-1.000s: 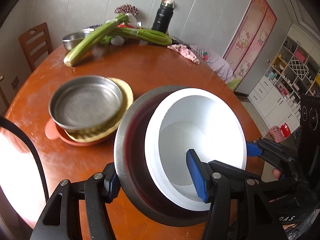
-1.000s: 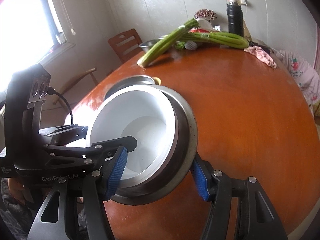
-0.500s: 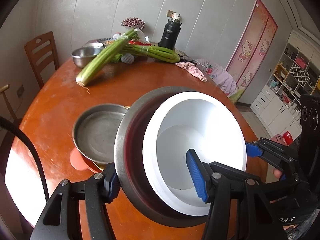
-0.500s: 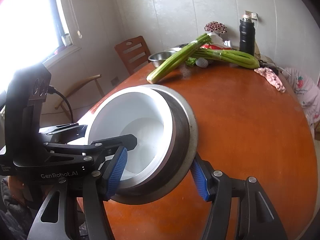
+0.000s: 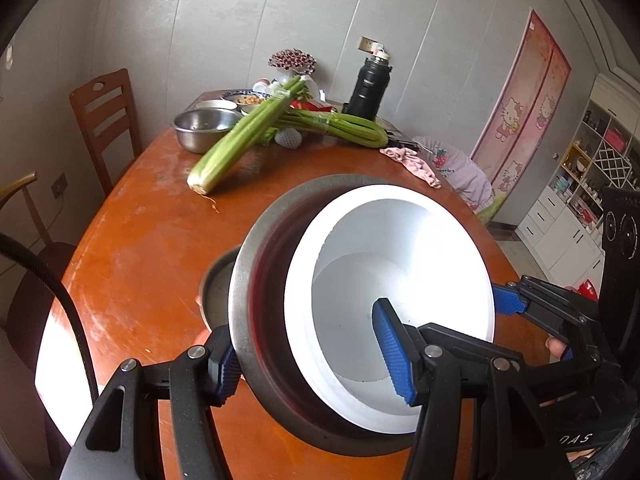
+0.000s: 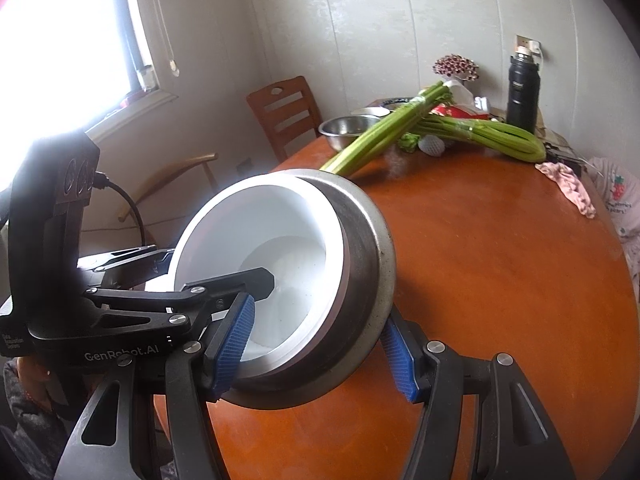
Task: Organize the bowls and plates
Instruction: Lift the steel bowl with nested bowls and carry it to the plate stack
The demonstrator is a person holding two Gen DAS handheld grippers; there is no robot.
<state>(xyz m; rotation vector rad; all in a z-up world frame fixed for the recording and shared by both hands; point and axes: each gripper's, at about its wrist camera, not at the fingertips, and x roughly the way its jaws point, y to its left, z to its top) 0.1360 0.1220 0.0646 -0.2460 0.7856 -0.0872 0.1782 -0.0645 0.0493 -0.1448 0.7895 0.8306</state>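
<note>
1. Clearly, in the left wrist view, the left tool (image 5: 310, 360) is clamped on the near side of a nested pair: a white bowl (image 5: 396, 276) sitting inside a steel bowl (image 5: 248, 280). One blue pad presses the steel wall from outside and the other sits inside the white bowl. The pair is tilted and held clear above the orange table (image 5: 152, 240). Across the bowls from this tool, the right tool (image 5: 516, 304) grips the far rim. Just beyond the left pad, partly hidden under the steel bowl, a steel plate (image 5: 216, 292) lies on the table. Far ahead of the tool lie celery stalks (image 5: 240, 140), a steel basin (image 5: 200, 128) and a black flask (image 5: 368, 86).

2. In the right wrist view, the right tool (image 6: 320, 348) likewise pinches the bowls' wall, one pad inside the white bowl (image 6: 280, 240) and one outside the steel bowl (image 6: 360, 248). The left tool (image 6: 168, 260) holds the opposite rim. Celery (image 6: 400, 132) lies well ahead.
</note>
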